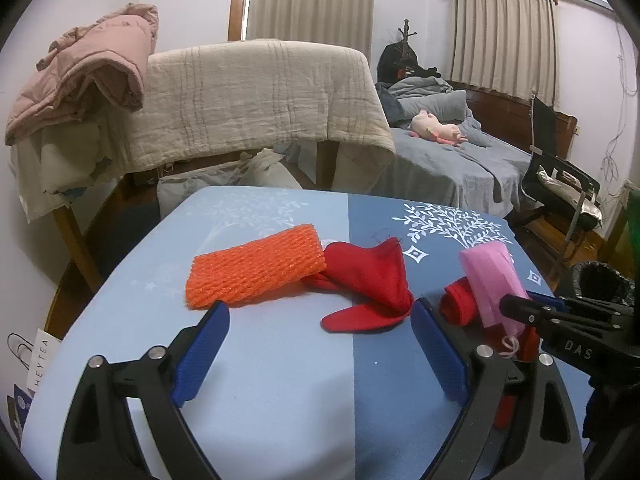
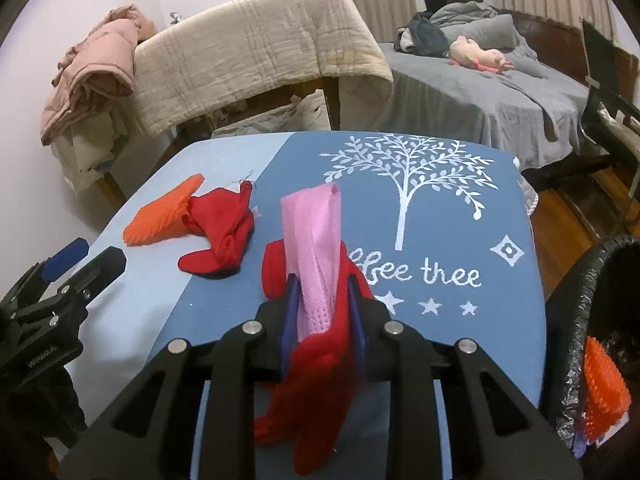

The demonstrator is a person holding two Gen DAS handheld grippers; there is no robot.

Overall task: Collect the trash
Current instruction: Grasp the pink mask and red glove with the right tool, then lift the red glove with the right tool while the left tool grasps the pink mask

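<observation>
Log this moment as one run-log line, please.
right tongs: gripping pink mesh and red cloth | left tongs: open, empty | orange foam net: on table

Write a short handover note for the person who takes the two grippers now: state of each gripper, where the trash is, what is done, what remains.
Left gripper: open, empty, above the table, facing the loose trash.
Right gripper: holds a pink mesh piece together with a red cloth piece between its pads.
On the table: orange foam net and another red cloth, touching each other.
Done: one orange net is in the black-lined bin at the right.
Left: bin the held pieces, then the two on the table.
</observation>
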